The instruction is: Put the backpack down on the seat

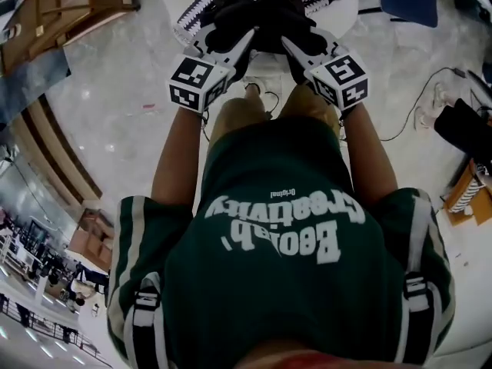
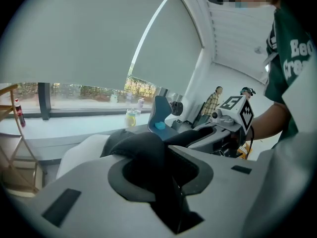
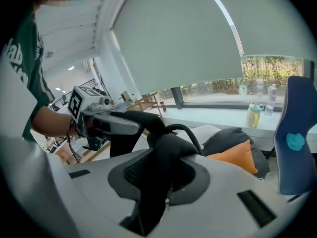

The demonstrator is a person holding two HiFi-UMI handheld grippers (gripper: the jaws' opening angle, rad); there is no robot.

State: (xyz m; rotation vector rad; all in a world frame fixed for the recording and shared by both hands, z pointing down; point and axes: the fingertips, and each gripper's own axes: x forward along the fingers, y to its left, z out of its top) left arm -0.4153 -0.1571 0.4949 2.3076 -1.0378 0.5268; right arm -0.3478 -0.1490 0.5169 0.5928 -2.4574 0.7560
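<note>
The black backpack (image 1: 257, 10) with an orange panel (image 3: 233, 156) hangs over a white seat (image 3: 213, 129) at the top of the head view. Both grippers hold it from the near side by its black shoulder straps. My left gripper (image 1: 244, 43) is shut on one padded strap (image 2: 143, 150), which fills the gap between its jaws. My right gripper (image 1: 290, 48) is shut on the other strap (image 3: 166, 155), next to the pack's thin carry loop (image 3: 190, 133). The two grippers sit close together, side by side. The backpack's underside is hidden, so I cannot tell whether it touches the seat.
A blue chair (image 3: 294, 138) stands to the right of the seat. A black-and-white striped item (image 1: 196, 18) lies at the seat's left. Wooden furniture (image 1: 69, 6) stands at the far left, cables (image 1: 427, 106) trail on the floor at right. A window ledge with bottles (image 2: 131, 117) runs behind.
</note>
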